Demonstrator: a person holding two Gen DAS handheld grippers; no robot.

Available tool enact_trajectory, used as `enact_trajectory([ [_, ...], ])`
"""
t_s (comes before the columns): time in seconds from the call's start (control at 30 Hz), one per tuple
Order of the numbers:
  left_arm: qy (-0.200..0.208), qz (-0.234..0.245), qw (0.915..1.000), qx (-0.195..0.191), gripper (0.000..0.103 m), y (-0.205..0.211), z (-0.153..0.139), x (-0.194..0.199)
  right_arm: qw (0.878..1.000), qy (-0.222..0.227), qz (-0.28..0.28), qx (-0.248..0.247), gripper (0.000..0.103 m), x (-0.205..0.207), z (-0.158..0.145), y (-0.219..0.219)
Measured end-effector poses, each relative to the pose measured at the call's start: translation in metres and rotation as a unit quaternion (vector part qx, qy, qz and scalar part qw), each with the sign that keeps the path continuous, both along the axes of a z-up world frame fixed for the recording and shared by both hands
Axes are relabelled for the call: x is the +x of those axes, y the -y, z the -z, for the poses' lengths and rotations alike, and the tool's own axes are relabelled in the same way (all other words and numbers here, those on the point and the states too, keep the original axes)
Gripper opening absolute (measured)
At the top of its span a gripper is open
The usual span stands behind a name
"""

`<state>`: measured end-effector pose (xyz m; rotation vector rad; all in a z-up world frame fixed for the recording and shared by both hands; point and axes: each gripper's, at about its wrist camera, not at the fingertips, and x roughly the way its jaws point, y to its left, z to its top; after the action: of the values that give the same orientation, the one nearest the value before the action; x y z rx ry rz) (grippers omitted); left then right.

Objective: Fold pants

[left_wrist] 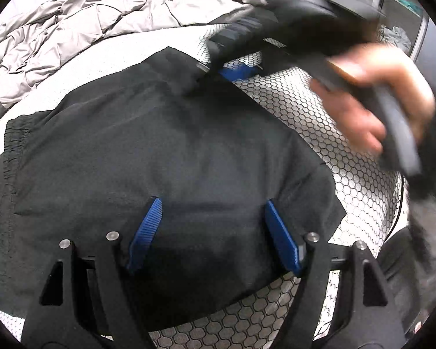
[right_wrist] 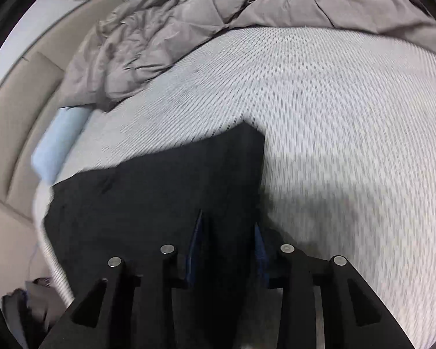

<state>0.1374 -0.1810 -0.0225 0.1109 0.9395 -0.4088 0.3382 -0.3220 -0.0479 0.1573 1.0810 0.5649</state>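
Left gripper [left_wrist: 215, 235], blue ribbed pads spread wide, hovers over the black woven pants [left_wrist: 160, 151] with nothing between its fingers. Pants lie flat on the white hexagon-print bed sheet [left_wrist: 319, 101], elastic waistband [left_wrist: 13, 142] at the left edge, already doubled into a broad panel. Right gripper [right_wrist: 228, 250], blurred by motion, has its jaws partly apart at the garment's far corner; cloth sits between the fingers, but whether it is pinched I cannot tell. Crumpled grey quilted duvet [right_wrist: 189, 29] lies well beyond.

Judgement: mid-fold, a corner being set or taken up. Next move calls for the left gripper to close on the near edge so both corners travel together.
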Motion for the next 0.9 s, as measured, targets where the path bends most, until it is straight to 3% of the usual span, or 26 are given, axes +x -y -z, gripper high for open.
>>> enact_trajectory([
  [0.17,0.004,-0.004,1.0,0.003,0.072,0.004,0.0,-0.001,1.0,-0.01,0.0,0.018,0.038,-0.055,0.016,0.014],
  [0.27,0.005,-0.009,0.9998,-0.015,0.072,-0.004,-0.004,-0.003,1.0,0.02,0.004,-0.011,0.038,-0.073,0.013,0.006],
  [0.4,0.026,-0.039,0.9983,-0.035,0.07,-0.03,-0.019,-0.008,0.993,0.102,0.018,-0.057,0.038,-0.094,-0.018,0.008],
  [0.47,0.039,-0.065,0.9964,-0.037,0.065,-0.049,-0.024,-0.003,0.989,0.135,0.025,-0.051,0.038,-0.101,-0.031,0.01],
  [0.53,0.025,-0.084,0.9954,-0.04,0.053,-0.065,-0.019,0.01,0.986,0.16,0.006,-0.054,0.038,-0.102,-0.036,-0.01],
  [0.57,0.013,-0.094,0.9946,-0.04,0.041,-0.072,-0.014,0.017,0.985,0.163,-0.011,-0.061,0.038,-0.104,-0.035,-0.019],
  [0.6,0.005,-0.102,0.994,-0.041,0.036,-0.077,-0.009,0.023,0.984,0.16,-0.028,-0.072,0.038,-0.104,-0.031,-0.028],
  [0.7,0.002,-0.101,0.9939,-0.044,0.034,-0.084,-0.004,0.032,0.979,0.138,-0.078,-0.126,0.038,-0.11,-0.006,-0.052],
  [0.77,0.003,-0.094,0.9949,-0.037,0.034,-0.086,-0.004,0.031,0.963,0.158,-0.091,-0.201,0.035,-0.112,0.01,-0.068],
  [0.8,0.004,-0.095,0.9949,-0.035,0.034,-0.089,-0.002,0.031,0.955,0.174,-0.086,-0.223,0.035,-0.115,0.01,-0.067],
  [0.9,0.008,-0.096,0.9947,-0.036,0.034,-0.098,-0.001,0.023,0.956,0.172,-0.046,-0.232,0.035,-0.12,0.008,-0.045],
])
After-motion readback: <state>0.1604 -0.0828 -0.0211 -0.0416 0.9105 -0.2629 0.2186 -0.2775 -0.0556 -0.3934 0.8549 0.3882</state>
